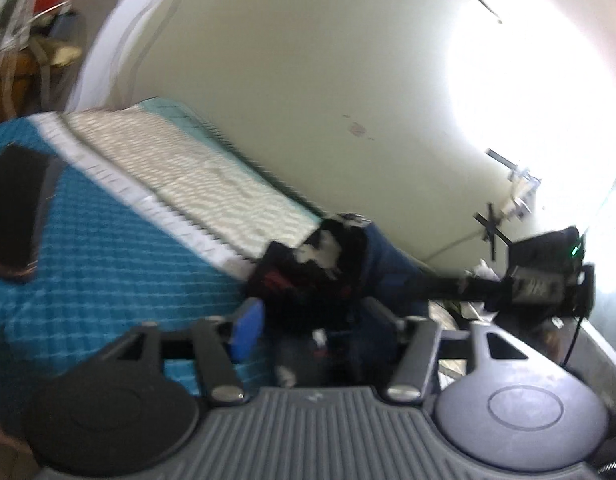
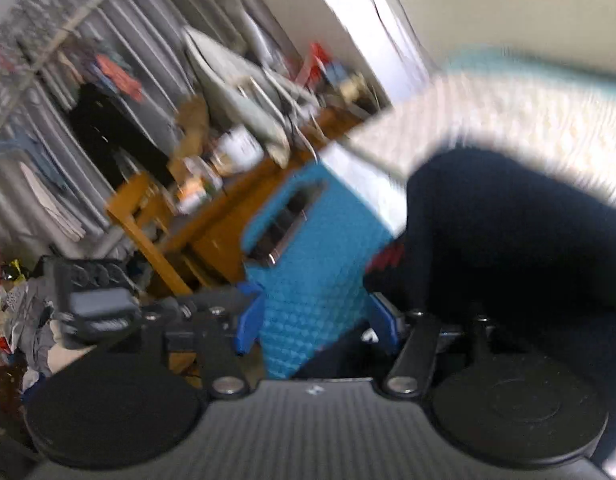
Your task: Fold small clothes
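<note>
A dark navy small garment with black, white and red print (image 1: 327,264) lies bunched on the teal quilted bed cover (image 1: 108,248). My left gripper (image 1: 311,328) sits wide around the garment's near edge, the cloth between its blue-padded fingers (image 1: 248,328); the jaws stand apart. The right gripper shows in this view at far right (image 1: 547,276), stretching a strip of the cloth. In the right wrist view the navy garment (image 2: 507,248) fills the right side. My right gripper (image 2: 315,320) has its blue fingers (image 2: 250,324) apart, with teal cover between them; the right finger touches the garment's edge. Both views are blurred.
A white textured pillow or blanket (image 1: 180,172) runs along the wall. A black folded item (image 1: 16,208) lies on the cover at left. A cluttered wooden desk (image 2: 196,216) and hanging clothes (image 2: 100,128) stand beyond the bed. Clothes litter the floor (image 2: 16,312).
</note>
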{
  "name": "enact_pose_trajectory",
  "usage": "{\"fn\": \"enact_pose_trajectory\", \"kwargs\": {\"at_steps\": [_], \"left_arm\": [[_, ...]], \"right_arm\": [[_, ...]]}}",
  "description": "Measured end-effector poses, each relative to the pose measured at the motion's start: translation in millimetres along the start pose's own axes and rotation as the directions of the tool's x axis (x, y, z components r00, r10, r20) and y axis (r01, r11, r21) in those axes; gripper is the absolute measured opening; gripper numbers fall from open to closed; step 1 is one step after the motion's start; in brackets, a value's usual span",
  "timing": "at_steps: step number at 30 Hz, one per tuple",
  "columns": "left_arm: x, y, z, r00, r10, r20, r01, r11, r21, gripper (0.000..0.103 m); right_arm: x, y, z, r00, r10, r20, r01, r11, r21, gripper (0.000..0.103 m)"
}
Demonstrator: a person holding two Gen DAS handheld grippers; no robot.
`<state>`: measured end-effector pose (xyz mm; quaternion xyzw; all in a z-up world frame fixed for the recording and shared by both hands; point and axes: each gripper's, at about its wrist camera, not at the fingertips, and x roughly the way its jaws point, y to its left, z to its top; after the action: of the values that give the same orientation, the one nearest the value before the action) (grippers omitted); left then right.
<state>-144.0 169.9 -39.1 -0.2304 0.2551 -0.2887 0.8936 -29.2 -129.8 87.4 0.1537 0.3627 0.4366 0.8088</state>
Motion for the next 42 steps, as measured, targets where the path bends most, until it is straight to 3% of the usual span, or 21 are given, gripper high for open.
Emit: {"fn": "enact_pose_trajectory", "kwargs": {"at_steps": [2, 4, 6, 7, 9, 10, 11, 13, 16, 19, 22, 24, 27, 28, 30, 32, 36, 37, 38, 40, 42], "left_arm": [[14.4, -9.4, -1.3, 1.0, -0.014, -0.024, 0.015, 0.998, 0.057, 0.068], [31.4, -19.4, -6.7, 0.999, 0.014, -0.047, -0.009, 0.994, 0.112, 0.081], [50.1, -25.6, -12.5, 0.996, 0.041, -0.085, -0.028, 0.989, 0.148, 0.081], [59.9, -28.0, -15.5, 0.992, 0.048, -0.113, -0.03, 0.988, 0.154, 0.076], [75.9, -32.2, -22.3, 0.985, 0.046, -0.168, -0.018, 0.986, 0.169, 0.054], [83.4, -33.9, -26.1, 0.977, 0.059, -0.205, -0.021, 0.983, 0.182, 0.032], [88.7, -35.2, -29.0, 0.968, 0.086, -0.236, -0.039, 0.98, 0.195, 0.02], [81.3, -30.3, -29.5, 0.966, 0.082, -0.246, -0.04, 0.985, 0.17, 0.018], [43.5, -19.0, -24.2, 0.98, 0.054, -0.192, -0.03, 0.992, 0.124, 0.018], [23.6, -6.6, -25.9, 0.981, 0.083, -0.175, -0.07, 0.994, 0.081, 0.017], [43.2, 5.8, -36.8, 0.963, 0.121, -0.243, -0.116, 0.993, 0.034, 0.019], [46.3, 5.0, -38.9, 0.965, 0.123, -0.233, -0.118, 0.992, 0.036, 0.02], [49.5, 1.2, -35.2, 0.957, 0.15, -0.248, -0.143, 0.989, 0.046, 0.031], [47.4, 0.2, -33.9, 0.955, 0.164, -0.248, -0.155, 0.986, 0.054, 0.037], [42.7, -3.7, -28.8, 0.957, 0.183, -0.226, -0.169, 0.983, 0.077, 0.042], [39.3, -4.7, -20.6, 0.961, 0.203, -0.186, -0.188, 0.978, 0.092, 0.054], [45.8, -6.6, -8.3, 0.956, 0.251, -0.155, -0.236, 0.966, 0.106, 0.06], [50.7, -7.4, -5.7, 0.953, 0.259, -0.156, -0.244, 0.963, 0.109, 0.065], [55.4, -8.1, -3.6, 0.951, 0.265, -0.157, -0.25, 0.962, 0.111, 0.077], [72.4, -12.8, -0.6, 0.951, 0.268, -0.158, -0.251, 0.961, 0.116, 0.09], [83.6, -16.5, 2.0, 0.952, 0.26, -0.16, -0.242, 0.963, 0.119, 0.094]], "right_arm": [[-30.6, -1.2, 3.3, 0.996, -0.047, 0.076, 0.048, 0.999, -0.017, 0.055], [-46.5, -4.5, 9.3, 0.981, -0.145, 0.132, 0.15, 0.989, -0.022, 0.054], [-48.4, -7.4, 14.2, 0.965, -0.216, 0.149, 0.222, 0.975, -0.021, 0.059], [-47.0, -10.8, 14.4, 0.956, -0.253, 0.152, 0.261, 0.965, -0.035, 0.058], [-32.3, -13.9, 19.6, 0.936, -0.323, 0.14, 0.336, 0.938, -0.085, 0.053], [-17.4, -17.3, 24.1, 0.934, -0.335, 0.122, 0.347, 0.933, -0.097, 0.046], [-4.9, -21.4, 27.3, 0.938, -0.334, 0.091, 0.342, 0.934, -0.102, 0.039], [18.2, -27.7, 30.7, 0.938, -0.343, 0.04, 0.346, 0.932, -0.106, 0.034], [45.9, -25.8, 41.3, 0.942, -0.335, 0.021, 0.334, 0.933, -0.13, 0.034], [64.6, -21.9, 38.4, 0.951, -0.31, 0.001, 0.307, 0.938, -0.16, 0.035], [85.0, -12.9, 31.3, 0.931, -0.365, 0.031, 0.36, 0.897, -0.256, 0.041], [87.6, -6.0, 24.2, 0.917, -0.395, 0.061, 0.394, 0.867, -0.306, 0.041], [77.5, -8.7, 15.7, 0.912, -0.397, 0.102, 0.408, 0.854, -0.323, 0.042], [72.0, -11.5, 14.9, 0.916, -0.385, 0.111, 0.4, 0.863, -0.309, 0.047], [56.0, -17.4, 14.2, 0.935, -0.329, 0.13, 0.351, 0.905, -0.239, 0.066], [23.8, -19.9, 6.3, 0.942, -0.263, 0.208, 0.297, 0.942, -0.154, 0.066], [-34.9, -29.8, -15.6, 0.921, -0.22, 0.322, 0.231, 0.973, 0.007, 0.064], [-48.3, -33.8, -23.2, 0.914, -0.222, 0.339, 0.222, 0.974, 0.039, 0.064], [-61.0, -37.8, -31.4, 0.906, -0.238, 0.351, 0.228, 0.971, 0.069, 0.064], [-78.4, -44.8, -46.2, 0.895, -0.279, 0.348, 0.252, 0.96, 0.122, 0.067], [-87.4, -56.8, -61.2, 0.903, -0.305, 0.303, 0.256, 0.948, 0.191, 0.068]]}}
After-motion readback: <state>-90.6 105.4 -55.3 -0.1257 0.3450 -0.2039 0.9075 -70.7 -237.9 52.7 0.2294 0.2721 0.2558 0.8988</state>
